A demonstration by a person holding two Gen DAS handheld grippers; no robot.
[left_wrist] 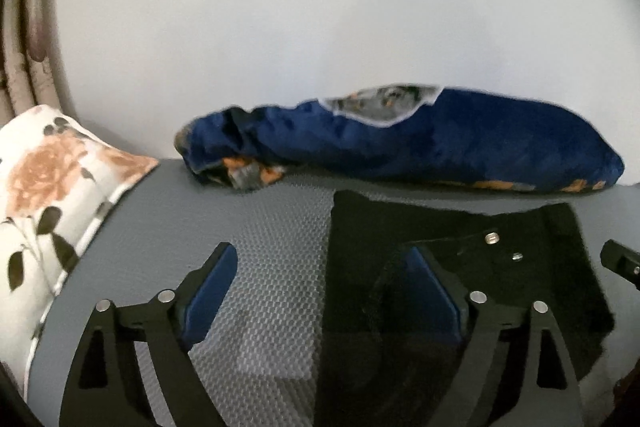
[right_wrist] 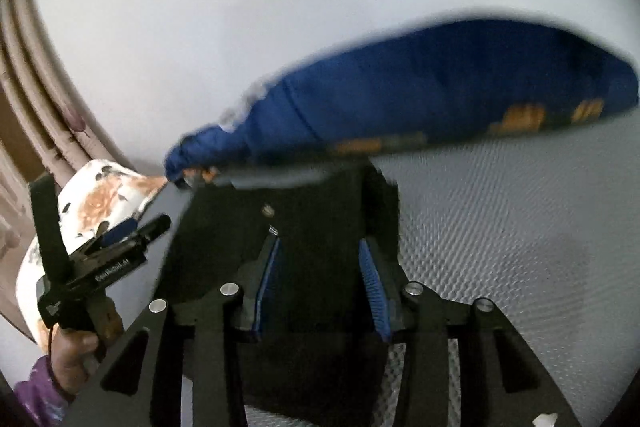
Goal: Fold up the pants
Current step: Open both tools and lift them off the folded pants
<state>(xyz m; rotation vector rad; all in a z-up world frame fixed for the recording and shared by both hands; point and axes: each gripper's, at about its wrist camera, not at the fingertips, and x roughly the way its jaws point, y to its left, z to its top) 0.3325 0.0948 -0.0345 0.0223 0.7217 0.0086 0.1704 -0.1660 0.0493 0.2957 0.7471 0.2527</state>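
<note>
Lying folded on grey mat (left_wrist: 256, 227) — black pants (left_wrist: 460, 267); left hand-held gripper (left_wrist: 320, 279) spread wide, right hand-held gripper (right_wrist: 320, 267) apart.

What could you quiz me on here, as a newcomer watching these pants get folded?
1. What colour are the pants? A) black B) blue C) white
2. True or false: the left gripper is clamped shut on the pants.
3. What lies along the wall behind the pants?

Key:
1. A
2. False. Its jaws stand wide open, with nothing pinched between them.
3. A bundled blue blanket.
</note>
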